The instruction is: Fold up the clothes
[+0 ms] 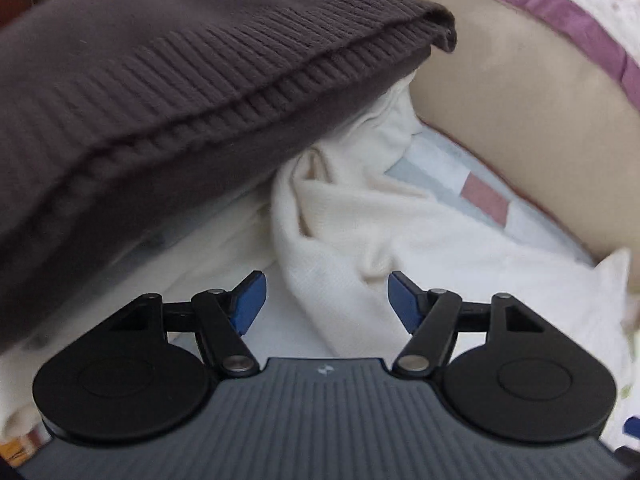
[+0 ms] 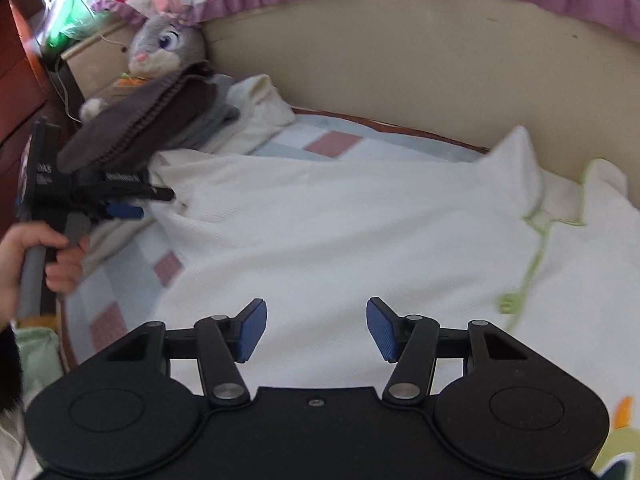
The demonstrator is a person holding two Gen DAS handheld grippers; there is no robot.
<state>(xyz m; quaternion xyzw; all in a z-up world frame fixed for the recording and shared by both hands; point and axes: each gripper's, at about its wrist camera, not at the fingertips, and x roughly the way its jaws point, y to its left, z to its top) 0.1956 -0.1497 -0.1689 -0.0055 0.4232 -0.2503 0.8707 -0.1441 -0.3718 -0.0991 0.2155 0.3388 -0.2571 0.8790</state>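
A white garment (image 2: 320, 220) with green trim lies spread on the bed, its collar toward the right. My right gripper (image 2: 316, 328) hovers over its near part, open, with nothing between the blue pads. A rumpled fold of the same white garment (image 1: 360, 220) lies in front of my left gripper (image 1: 326, 300), which is open and grips nothing. A folded dark brown knit (image 1: 160, 100) overhangs on the left of that view. In the right wrist view the left gripper (image 2: 154, 202), held by a hand (image 2: 60, 264), sits at the garment's left end, just under the brown knit (image 2: 132, 128).
A grey plush rabbit (image 2: 164, 46) sits behind the knit pile, with a grey folded piece (image 2: 216, 120) under it. A beige padded bed wall (image 2: 400, 60) curves along the back. The checked sheet (image 2: 328, 142) shows around the garment. A wooden cabinet (image 2: 16, 60) stands at far left.
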